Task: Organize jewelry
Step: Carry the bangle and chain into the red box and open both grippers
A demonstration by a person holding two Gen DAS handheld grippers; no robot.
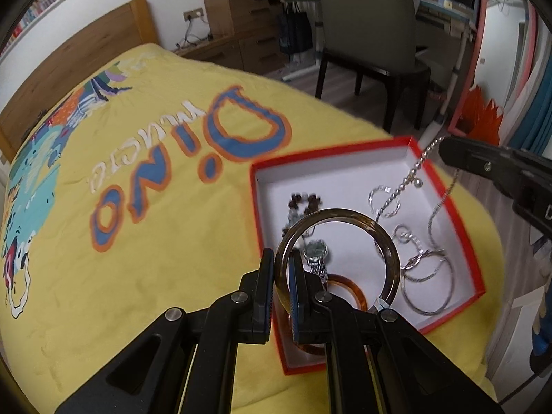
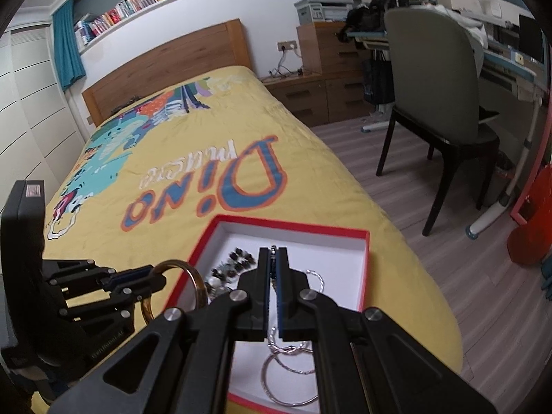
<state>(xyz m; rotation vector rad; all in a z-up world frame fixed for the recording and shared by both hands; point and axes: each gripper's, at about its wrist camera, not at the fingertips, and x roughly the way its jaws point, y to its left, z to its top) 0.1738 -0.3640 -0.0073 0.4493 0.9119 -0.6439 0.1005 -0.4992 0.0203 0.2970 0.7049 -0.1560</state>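
Covering the bed, the yellow bedspread (image 2: pixel 241 127) carries the red box (image 1: pixel 256 207) near its foot-end edge, where both hands can reach it. Inside lie a watch (image 1: pixel 315 250), dark beads (image 1: pixel 305 201), silver rings (image 1: pixel 427 286) and an orange bangle (image 1: pixel 348 288). The left gripper (image 1: pixel 283 286) is clamped on 1 brown bangle (image 1: pixel 390 252) held upright above the box. The right gripper (image 2: pixel 274 272), closed on a pearl chain (image 1: pixel 410 176), dangles it over the box, likely to sort it.

Both fisheye views look steeply down along their own claws, close above the red box (image 1: pixel 445 207) on the yellow bed (image 1: pixel 155 258); they share box, bedspread, headboard and the grey chair (image 2: pixel 434 79).
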